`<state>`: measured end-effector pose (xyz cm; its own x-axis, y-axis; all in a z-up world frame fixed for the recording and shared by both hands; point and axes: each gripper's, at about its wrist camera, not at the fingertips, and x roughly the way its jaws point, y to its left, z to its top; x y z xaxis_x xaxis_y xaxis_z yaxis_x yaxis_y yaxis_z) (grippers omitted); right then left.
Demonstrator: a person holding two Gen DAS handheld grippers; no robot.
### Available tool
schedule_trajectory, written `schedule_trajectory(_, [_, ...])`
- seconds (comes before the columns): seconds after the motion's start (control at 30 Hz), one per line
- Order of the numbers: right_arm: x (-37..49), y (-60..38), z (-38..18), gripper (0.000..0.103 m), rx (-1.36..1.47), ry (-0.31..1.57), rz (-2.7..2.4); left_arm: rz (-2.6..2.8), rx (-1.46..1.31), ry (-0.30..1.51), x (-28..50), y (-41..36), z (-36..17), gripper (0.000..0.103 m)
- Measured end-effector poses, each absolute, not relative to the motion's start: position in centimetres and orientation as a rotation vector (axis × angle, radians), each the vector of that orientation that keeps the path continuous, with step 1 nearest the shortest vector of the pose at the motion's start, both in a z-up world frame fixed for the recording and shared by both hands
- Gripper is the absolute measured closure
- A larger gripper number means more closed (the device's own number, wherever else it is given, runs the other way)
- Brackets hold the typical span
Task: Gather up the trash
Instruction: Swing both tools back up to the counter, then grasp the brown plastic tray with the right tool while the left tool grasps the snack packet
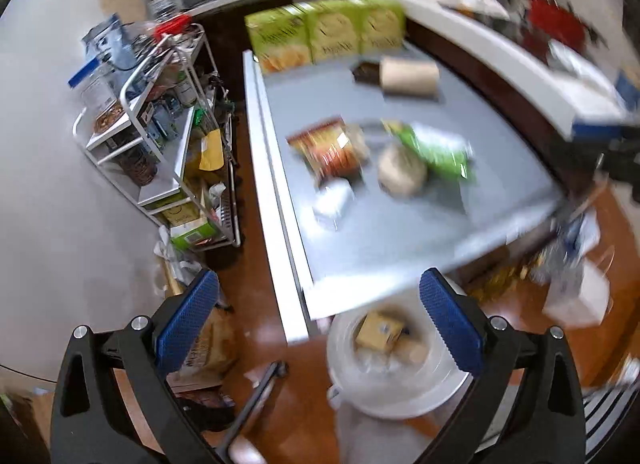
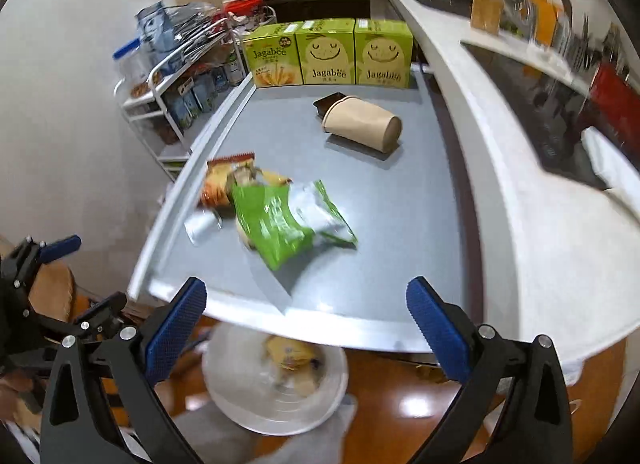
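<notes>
On the grey table lie a green snack bag, an orange-red wrapper, a small white crumpled piece, and a paper cup on its side next to a dark wrapper. A white bin stands on the floor below the table's near edge, with a yellow packet inside. My right gripper is open and empty above the bin. My left gripper is open and empty, over the bin; it also shows at the left of the right wrist view.
Three green Jagabee boxes stand along the table's far edge. A white wire rack full of goods stands left of the table. A white counter runs along the right. Bags and clutter lie on the brown floor.
</notes>
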<state>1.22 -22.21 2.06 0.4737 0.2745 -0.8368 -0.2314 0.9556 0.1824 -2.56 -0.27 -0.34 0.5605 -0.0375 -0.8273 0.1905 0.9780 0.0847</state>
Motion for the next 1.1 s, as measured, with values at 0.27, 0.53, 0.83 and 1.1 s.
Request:
schedule_trajectory(0.27, [8.7, -20.3, 2.2, 0.005, -0.008, 1.004, 0.223, -0.084, -0.001, 0.957, 2.8, 1.1, 0.6, 0.002])
schedule_trajectory(0.53, [21.6, -18.3, 1.2, 0.005, -0.081, 1.046, 0.258, -0.112, -0.008, 0.964, 4.9, 0.3, 0.7, 0.002])
schedule_trajectory(0.83, [32.7, -13.7, -5.6, 0.029, -0.334, 1.256, 0.32, -0.106, -0.042, 0.973, 5.5, 1.4, 0.5, 0.002])
schedule_trajectory(1.1, [33.3, -13.8, -8.1, 0.045, -0.342, 1.35, 0.404, -0.099, -0.055, 0.987, 7.7, 2.6, -0.5, 0.002])
